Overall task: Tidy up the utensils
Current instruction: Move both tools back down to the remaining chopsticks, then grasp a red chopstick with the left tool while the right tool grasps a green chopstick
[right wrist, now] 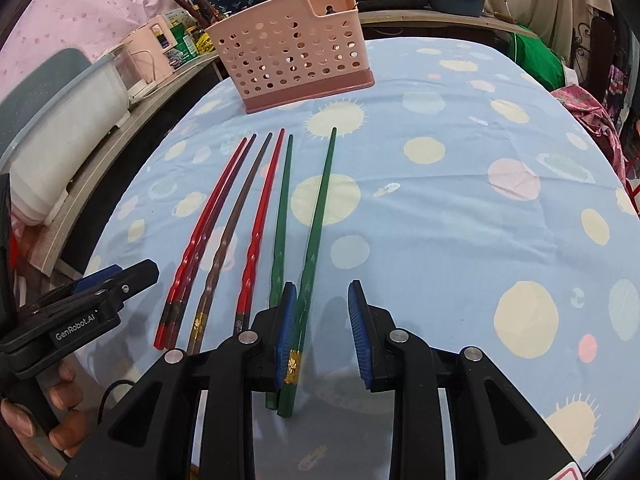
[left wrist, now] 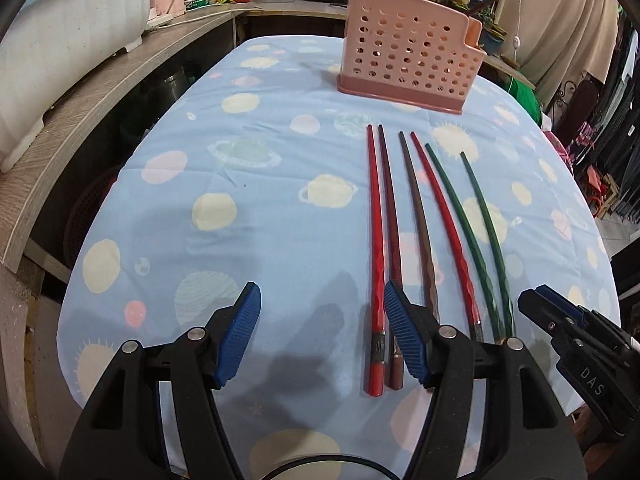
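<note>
Several chopsticks lie side by side on the blue cloth: red (left wrist: 375, 240) (right wrist: 200, 236), dark brown (left wrist: 418, 220) (right wrist: 232, 224) and green (left wrist: 484, 232) (right wrist: 318, 216) ones, tips toward a pink perforated utensil holder (left wrist: 408, 46) (right wrist: 288, 48) at the far end. My left gripper (left wrist: 322, 332) is open and empty above the near end of the red chopstick, left of the row. My right gripper (right wrist: 322, 328) is open; its left pad (right wrist: 287, 332) is next to the rightmost green chopstick's handle. The right gripper also shows in the left wrist view (left wrist: 560, 320).
A table under the planet-print blue cloth (left wrist: 240, 200) (right wrist: 460, 220). A wooden shelf (left wrist: 80, 92) with a white tub runs along the left. Pots, a rice cooker and bottles stand behind the holder. Clothes and a green bag (right wrist: 540, 60) are at the right.
</note>
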